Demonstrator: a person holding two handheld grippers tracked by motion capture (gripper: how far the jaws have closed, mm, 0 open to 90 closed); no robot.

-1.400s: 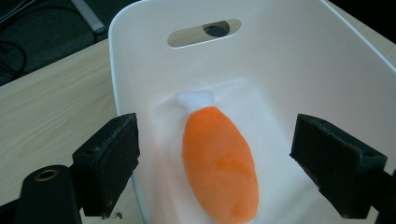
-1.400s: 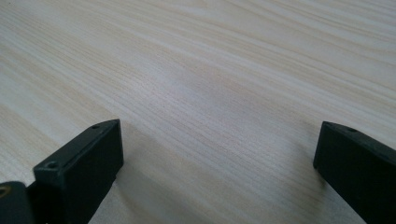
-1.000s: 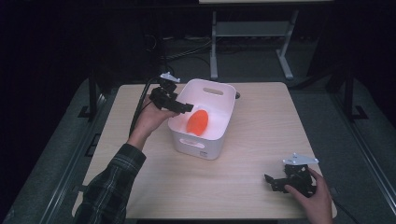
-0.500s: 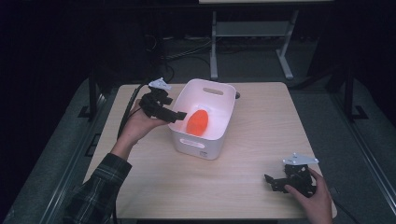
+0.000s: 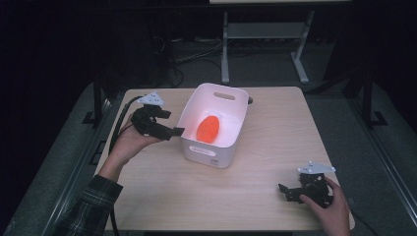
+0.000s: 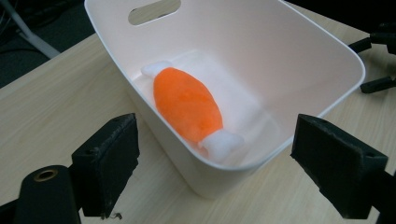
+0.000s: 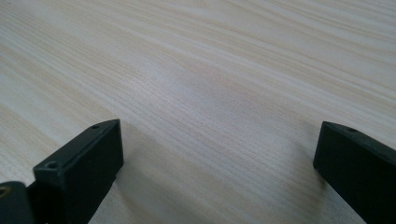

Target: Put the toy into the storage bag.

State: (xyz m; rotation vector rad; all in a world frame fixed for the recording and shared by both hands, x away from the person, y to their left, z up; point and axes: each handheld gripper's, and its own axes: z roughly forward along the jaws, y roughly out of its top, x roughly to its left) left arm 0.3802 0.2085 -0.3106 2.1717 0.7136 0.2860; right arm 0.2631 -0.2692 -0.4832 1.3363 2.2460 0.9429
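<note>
A white plastic bin (image 5: 212,150) with handle slots stands on the middle of the wooden table (image 5: 275,123). Inside it lies an orange plush toy (image 5: 208,129) with white ends, seen close up as the orange toy (image 6: 188,102) within the bin (image 6: 322,51). My left gripper (image 5: 173,132) is held open just outside the bin's left wall, nothing between its jaws; in its own view the left gripper (image 6: 224,172) looks down over the near rim. My right gripper (image 5: 285,191) rests open on the table near the front right corner, and the right gripper (image 7: 219,172) frames bare wood.
The table's edges drop to a dark floor on all sides. A white metal stand (image 5: 265,39) is behind the table. A black cable (image 5: 118,130) trails from the left gripper off the left edge. Bare tabletop lies between the bin and the right gripper.
The left gripper has drawn back leftward and toward the person, from over the bin's left rim to outside its wall. The toy stays in the bin. The right gripper has not moved.
</note>
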